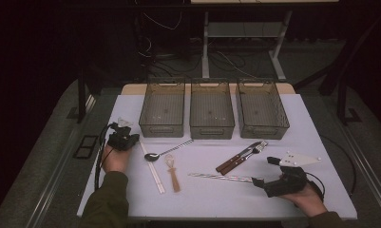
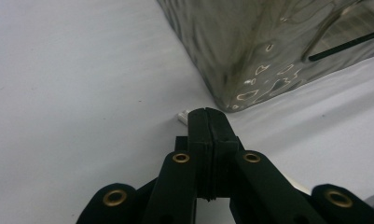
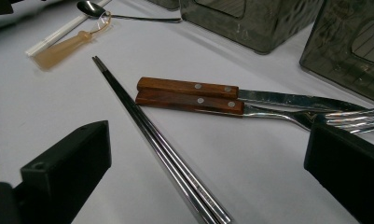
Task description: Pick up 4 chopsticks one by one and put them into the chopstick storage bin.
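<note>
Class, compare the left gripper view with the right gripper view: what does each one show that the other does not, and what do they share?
The left gripper view alone has the left gripper with its jaws pressed together, and a white tip just beyond them.

The right gripper view alone has the metal chopsticks running between the right gripper's wide-apart jaws, the wooden-handled knife and fork side by side, a spoon and a tan utensil.

Both show the white table and smoky translucent bins.

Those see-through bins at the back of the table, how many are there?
3, side by side in a row along the far edge: the left bin, the middle bin, and the right bin. None looks hidden.
</note>
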The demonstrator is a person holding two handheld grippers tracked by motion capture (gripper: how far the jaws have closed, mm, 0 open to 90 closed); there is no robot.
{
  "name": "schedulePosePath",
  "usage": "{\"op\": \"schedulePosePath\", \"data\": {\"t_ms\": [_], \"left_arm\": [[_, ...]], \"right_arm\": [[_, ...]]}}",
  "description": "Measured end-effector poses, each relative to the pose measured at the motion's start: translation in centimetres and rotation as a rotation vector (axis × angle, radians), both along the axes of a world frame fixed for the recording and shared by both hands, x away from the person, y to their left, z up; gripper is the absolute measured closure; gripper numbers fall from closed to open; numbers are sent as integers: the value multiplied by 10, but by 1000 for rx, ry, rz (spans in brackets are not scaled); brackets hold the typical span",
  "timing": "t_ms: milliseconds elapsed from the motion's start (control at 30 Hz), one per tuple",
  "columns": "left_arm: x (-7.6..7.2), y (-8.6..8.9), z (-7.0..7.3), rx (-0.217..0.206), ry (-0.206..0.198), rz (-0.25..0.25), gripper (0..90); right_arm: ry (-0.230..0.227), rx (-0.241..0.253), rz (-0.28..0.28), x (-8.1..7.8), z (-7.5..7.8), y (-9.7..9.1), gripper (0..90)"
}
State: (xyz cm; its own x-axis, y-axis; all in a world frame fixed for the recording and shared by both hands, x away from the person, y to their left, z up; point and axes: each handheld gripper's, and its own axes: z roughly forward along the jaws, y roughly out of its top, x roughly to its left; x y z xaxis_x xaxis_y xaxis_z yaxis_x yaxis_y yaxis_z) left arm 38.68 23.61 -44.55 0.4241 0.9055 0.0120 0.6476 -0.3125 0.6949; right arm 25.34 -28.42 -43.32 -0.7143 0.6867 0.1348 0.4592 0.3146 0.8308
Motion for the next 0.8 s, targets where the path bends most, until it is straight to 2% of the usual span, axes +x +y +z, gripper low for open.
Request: {"op": "schedulePosePath", "data": {"t_ms": [367, 533, 667, 733, 767, 800], "left_arm": [[0, -3, -1, -43, -4, -30, 892], [0, -2, 0, -37, -11, -28, 892], [-10, 4, 7, -34, -16, -22, 891], [-24, 7, 16, -39, -32, -44, 891], [-24, 7, 16, -39, -32, -44, 891], [-36, 8, 21, -50, -32, -63, 891]], "right_arm": [[-1, 0, 3, 0, 0, 0, 8], [-2, 2, 2, 0, 0, 0, 8], [-3, 3, 0, -1, 1, -1, 8], [-3, 3, -2, -1, 1, -1, 8], [-5, 3, -2, -1, 1, -1, 8], [-5, 3, -2, -1, 1, -1, 9]]}}
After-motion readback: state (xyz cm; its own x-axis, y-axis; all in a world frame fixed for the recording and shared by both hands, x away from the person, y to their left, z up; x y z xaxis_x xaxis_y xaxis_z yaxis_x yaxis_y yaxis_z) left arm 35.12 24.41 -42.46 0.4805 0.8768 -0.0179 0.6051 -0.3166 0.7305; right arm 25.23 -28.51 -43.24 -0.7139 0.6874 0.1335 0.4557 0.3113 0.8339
